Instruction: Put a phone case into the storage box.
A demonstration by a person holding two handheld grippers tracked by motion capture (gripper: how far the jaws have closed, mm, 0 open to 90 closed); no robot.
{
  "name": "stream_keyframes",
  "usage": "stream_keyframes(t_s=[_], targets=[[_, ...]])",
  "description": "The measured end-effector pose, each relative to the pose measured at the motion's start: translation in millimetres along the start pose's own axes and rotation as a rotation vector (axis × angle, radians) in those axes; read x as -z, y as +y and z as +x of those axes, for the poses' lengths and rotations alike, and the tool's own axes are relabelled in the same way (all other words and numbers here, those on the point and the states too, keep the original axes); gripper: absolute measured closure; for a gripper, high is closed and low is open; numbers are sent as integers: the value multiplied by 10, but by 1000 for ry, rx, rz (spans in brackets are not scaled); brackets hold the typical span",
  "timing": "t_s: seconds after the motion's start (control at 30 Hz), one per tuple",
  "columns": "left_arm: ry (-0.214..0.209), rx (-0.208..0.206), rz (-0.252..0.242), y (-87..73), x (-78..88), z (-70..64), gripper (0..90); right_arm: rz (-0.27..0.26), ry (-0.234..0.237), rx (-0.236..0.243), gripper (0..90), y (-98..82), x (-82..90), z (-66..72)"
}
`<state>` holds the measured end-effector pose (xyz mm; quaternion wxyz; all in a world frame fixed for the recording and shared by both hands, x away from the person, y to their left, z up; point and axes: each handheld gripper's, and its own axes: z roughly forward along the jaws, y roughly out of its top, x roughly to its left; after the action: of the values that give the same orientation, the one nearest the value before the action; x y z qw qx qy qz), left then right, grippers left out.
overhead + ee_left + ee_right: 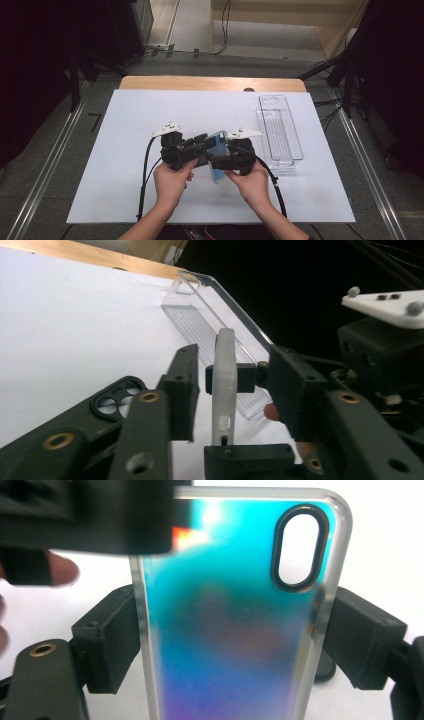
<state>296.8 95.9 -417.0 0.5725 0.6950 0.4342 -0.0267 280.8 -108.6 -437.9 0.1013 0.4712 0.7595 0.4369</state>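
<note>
Between the matt black plastic fingers (107, 640) sat a phone case (230, 615), glossy, iridescent blue-green, with a clear frosted rim. Beyond them a transparent ribbed plastic tray (280, 132) lay on the smooth matt white sheet (125, 130) over the wooden worktop (210, 82)

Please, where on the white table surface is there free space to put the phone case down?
The white sheet is bare left of the left gripper and behind both grippers. It is crowded around the iridescent blue phone case, right gripper and clear plastic tray.
</note>
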Motion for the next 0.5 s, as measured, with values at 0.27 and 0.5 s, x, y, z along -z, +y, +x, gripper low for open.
stream_keyframes(t_s=[0.27, 0.5], targets=[[-38, 49, 58, 98, 62, 26, 426, -4, -17, -37, 148, 12, 55, -133], [-65, 44, 107, 153, 172, 138, 359, -2, -5, -42, 148, 49, 137, -253]])
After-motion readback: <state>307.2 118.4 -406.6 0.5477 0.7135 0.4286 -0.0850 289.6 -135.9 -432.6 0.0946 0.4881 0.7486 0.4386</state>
